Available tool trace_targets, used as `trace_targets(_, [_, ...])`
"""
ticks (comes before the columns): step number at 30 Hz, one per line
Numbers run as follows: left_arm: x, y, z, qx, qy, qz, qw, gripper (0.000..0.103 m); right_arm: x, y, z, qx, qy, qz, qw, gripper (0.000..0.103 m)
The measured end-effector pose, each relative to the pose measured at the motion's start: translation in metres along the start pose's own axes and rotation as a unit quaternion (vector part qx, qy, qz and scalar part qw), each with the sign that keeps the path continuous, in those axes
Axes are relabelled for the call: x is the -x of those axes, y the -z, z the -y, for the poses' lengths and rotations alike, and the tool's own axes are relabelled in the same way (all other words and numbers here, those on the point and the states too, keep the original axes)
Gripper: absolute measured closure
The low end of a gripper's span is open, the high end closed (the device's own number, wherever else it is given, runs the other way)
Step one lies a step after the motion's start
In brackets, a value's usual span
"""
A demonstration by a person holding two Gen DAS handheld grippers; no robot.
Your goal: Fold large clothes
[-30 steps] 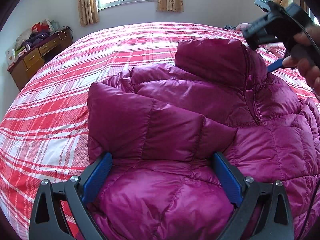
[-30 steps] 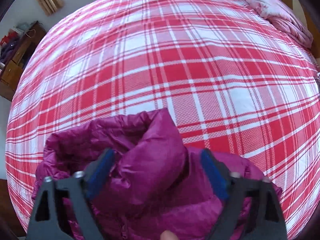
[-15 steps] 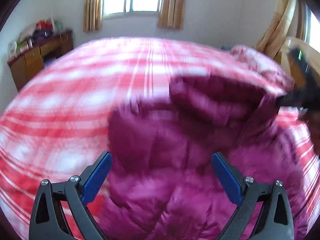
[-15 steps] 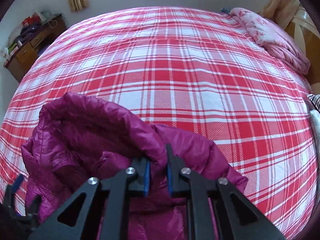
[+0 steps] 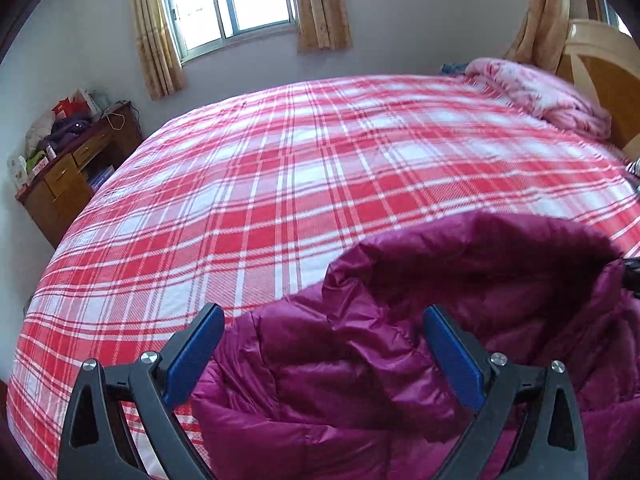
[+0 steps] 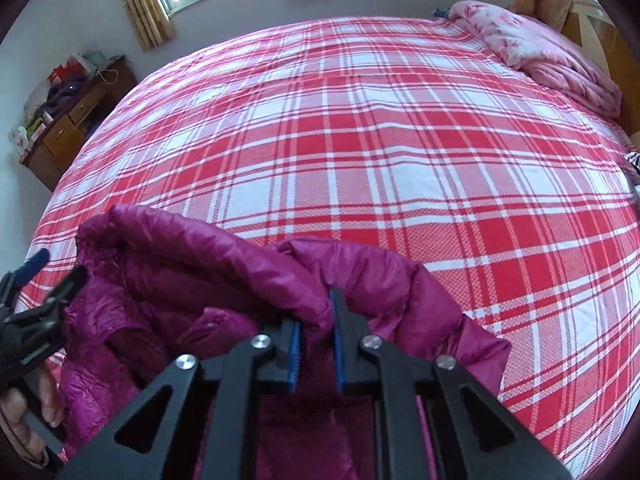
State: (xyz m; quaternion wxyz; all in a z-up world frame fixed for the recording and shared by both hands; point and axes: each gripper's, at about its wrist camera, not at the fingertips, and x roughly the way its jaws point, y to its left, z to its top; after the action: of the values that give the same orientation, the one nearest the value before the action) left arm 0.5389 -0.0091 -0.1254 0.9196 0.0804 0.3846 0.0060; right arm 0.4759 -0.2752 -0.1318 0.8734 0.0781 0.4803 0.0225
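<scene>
Between your left gripper (image 5: pixel 324 356)'s spread blue pads, the magenta down jacket (image 5: pixel 460 320) bulges but isn't pinched; it heaps low and right on the plaid bed (image 5: pixel 280 184), collar ridge running toward your right side. Through the right wrist camera, your right gripper (image 6: pixel 316 354) pinches a fold of the jacket (image 6: pixel 200 276) near the collar. Open bedspread (image 6: pixel 360 140) lies ahead; the pink quilt (image 6: pixel 540 52) sits well apart.

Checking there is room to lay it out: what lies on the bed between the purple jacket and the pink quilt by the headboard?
Nothing: in the right wrist view only bare plaid sheet lies between the jacket and the pink quilt.
</scene>
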Motion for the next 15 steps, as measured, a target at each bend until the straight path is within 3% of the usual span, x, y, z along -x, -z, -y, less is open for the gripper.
trace_targets(2, [-0.001, 0.008, 0.002, 0.000, 0.020, -0.005, 0.9998, 0.026, 0.002, 0.004, 0.003, -0.001, -0.002, 0.005, 1.000, 0.088])
trace_targets(3, [0.000, 0.011, 0.003, 0.003, 0.036, -0.011, 0.9993, 0.029, 0.004, 0.006, 0.005, -0.001, -0.001, 0.007, 1.000, 0.088])
trace_targets(12, [0.039, 0.049, 0.020, -0.042, 0.092, 0.008, 0.9949, 0.031, -0.007, 0.034, 0.030, -0.032, -0.014, 0.010, 0.999, 0.088])
trace_targets(15, [0.070, 0.033, 0.008, -0.023, 0.088, 0.068, 0.9935, 0.031, -0.010, 0.039, 0.035, -0.038, -0.019, 0.016, 0.999, 0.088])
